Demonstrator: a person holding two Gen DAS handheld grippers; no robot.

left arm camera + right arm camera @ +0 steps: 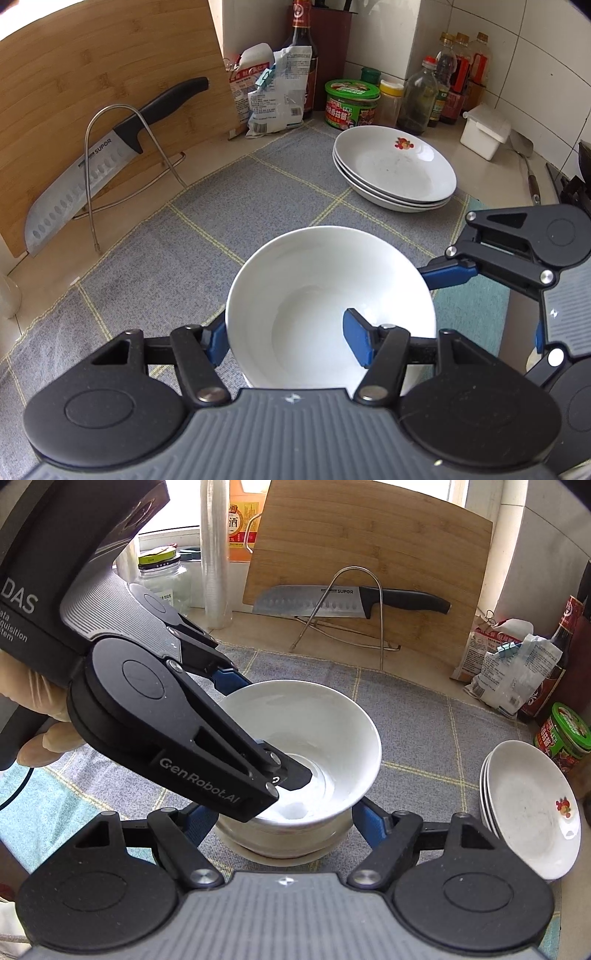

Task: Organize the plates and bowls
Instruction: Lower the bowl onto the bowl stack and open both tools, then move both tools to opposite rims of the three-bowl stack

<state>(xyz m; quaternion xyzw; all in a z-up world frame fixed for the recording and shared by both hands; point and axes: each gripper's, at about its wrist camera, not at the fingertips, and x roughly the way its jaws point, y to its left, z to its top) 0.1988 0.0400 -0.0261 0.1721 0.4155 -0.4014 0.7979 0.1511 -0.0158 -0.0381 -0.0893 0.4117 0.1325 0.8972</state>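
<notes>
1. left gripper (258, 716): black linkage arms, silver screws, blue finger pads, white "GenRobot.AI" lettering.
2. Its ribbed grey housing reads "DAS".
3. right gripper (284, 823): same build, round black pivot caps, small white logo.

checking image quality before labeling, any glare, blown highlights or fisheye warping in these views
Left wrist view: the cutting board bows from fisheye warping and the top-left corner is blown out. Right wrist view: the window behind is overexposed and the bowl shows soft glare inside.
</notes>
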